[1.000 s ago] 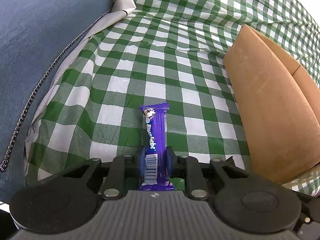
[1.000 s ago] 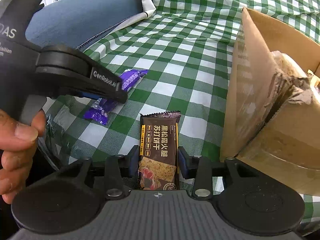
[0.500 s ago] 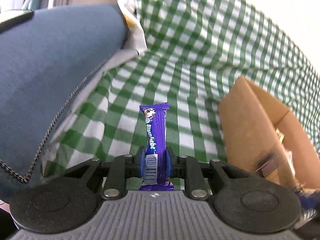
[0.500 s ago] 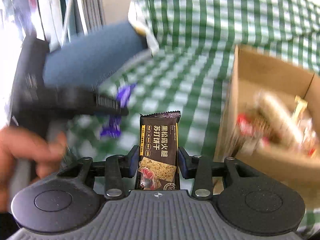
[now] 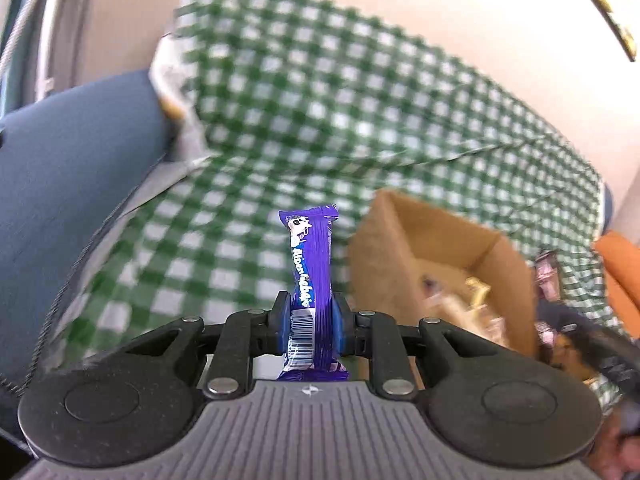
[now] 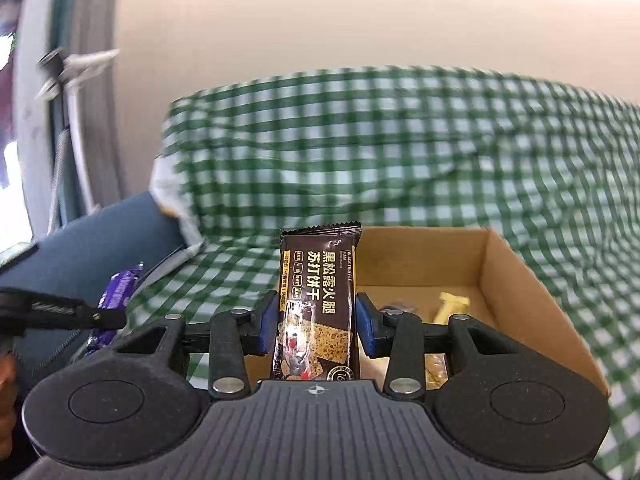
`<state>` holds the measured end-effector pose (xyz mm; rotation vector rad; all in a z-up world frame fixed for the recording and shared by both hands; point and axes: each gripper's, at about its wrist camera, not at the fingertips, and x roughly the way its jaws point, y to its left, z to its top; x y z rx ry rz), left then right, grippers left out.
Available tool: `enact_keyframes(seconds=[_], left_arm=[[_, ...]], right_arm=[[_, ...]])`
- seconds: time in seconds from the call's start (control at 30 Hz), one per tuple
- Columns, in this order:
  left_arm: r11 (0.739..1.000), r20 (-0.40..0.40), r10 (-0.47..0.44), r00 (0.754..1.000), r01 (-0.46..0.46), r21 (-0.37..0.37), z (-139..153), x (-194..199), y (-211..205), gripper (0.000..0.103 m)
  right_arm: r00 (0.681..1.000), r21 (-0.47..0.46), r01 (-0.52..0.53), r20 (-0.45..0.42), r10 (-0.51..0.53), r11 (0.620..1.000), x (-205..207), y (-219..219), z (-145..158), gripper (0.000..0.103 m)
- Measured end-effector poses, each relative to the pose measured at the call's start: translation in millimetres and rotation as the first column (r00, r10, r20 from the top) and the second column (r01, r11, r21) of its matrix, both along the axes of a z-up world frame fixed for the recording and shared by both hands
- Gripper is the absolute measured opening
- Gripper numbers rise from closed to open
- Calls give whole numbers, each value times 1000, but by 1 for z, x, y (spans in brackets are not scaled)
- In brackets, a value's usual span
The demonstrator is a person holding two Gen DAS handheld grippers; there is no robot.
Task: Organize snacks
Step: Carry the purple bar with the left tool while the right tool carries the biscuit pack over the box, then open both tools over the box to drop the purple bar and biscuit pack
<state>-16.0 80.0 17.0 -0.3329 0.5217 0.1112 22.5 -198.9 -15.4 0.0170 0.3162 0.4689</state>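
Observation:
My left gripper (image 5: 310,326) is shut on a purple chocolate bar (image 5: 312,280), held upright above the green checked cloth (image 5: 280,120). It also shows at the left of the right wrist view (image 6: 118,290). My right gripper (image 6: 318,330) is shut on a dark brown cracker packet (image 6: 320,304), held upright just in front of the open cardboard box (image 6: 516,276). The box (image 5: 380,264) holds several snacks, among them a yellow wrapper (image 6: 450,306). The box is to the right of the left gripper.
A blue cushion (image 5: 72,184) lies at the left of the cloth. A pale wall (image 6: 360,20) stands behind. An orange object (image 5: 618,268) sits at the far right edge. My right gripper's dark body (image 5: 592,344) shows beside the box in the left wrist view.
Both grippers have risen off the cloth with their snacks and tilted up. The box's inside and the wall have come into view. The right gripper has moved towards the box.

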Motion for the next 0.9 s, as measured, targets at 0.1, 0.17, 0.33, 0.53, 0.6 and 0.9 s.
enact_keyframes(seconds=[0.1,0.17,0.33,0.53,0.6,0.9], left_arm=[[999,36,-49,998,49,2,22,16,-25,23],[997,67,-81,995,80,10,36,28,-44,23],[988,121,-157,980,155,24,64,61,-85,23],[977,147,-214,966,212,31,82,93,-127,23],[974,142,-226,964,224,29,82,102,-139,23],[968,115,-252,961,247,49,70,119,-162,23]], right_arm=[[999,17,38,6,-38,999,11,-9,-3,41],[998,23,69,-7,-69,997,17,-12,-6,41],[988,76,157,-7,-157,985,25,-26,-10,41],[947,105,320,-1,-321,942,31,-50,-12,41],[932,118,360,0,-362,926,33,-58,-13,41],[916,139,399,-8,-402,906,36,-72,-18,41]])
